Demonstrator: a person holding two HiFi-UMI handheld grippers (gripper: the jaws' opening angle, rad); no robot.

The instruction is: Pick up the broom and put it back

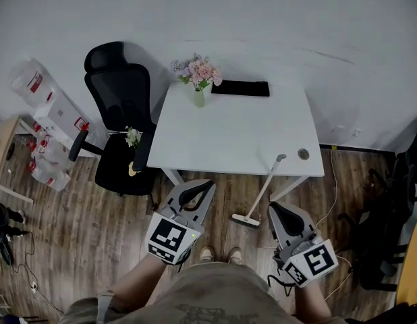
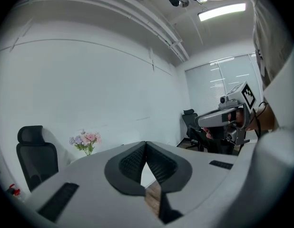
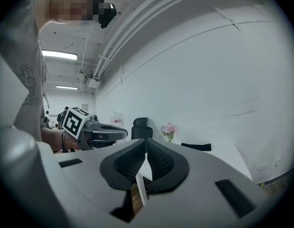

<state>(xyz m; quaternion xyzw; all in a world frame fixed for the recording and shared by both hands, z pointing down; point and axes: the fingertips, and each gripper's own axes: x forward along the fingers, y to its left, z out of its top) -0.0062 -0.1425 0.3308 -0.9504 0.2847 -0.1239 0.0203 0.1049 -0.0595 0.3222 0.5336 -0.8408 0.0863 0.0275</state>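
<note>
Left claw (image 1: 207, 184), right claw (image 1: 274, 208) closed; broom (image 1: 262, 191) against table (image 1: 235, 133).

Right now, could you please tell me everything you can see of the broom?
The broom is slim and pale: a long straight handle with a grey cap on top and a small flat head. It stands tilted, head on the wooden floor, top seemingly leaning on the front edge of the white table. It lies between the left gripper and right gripper; neither touches it.
</note>
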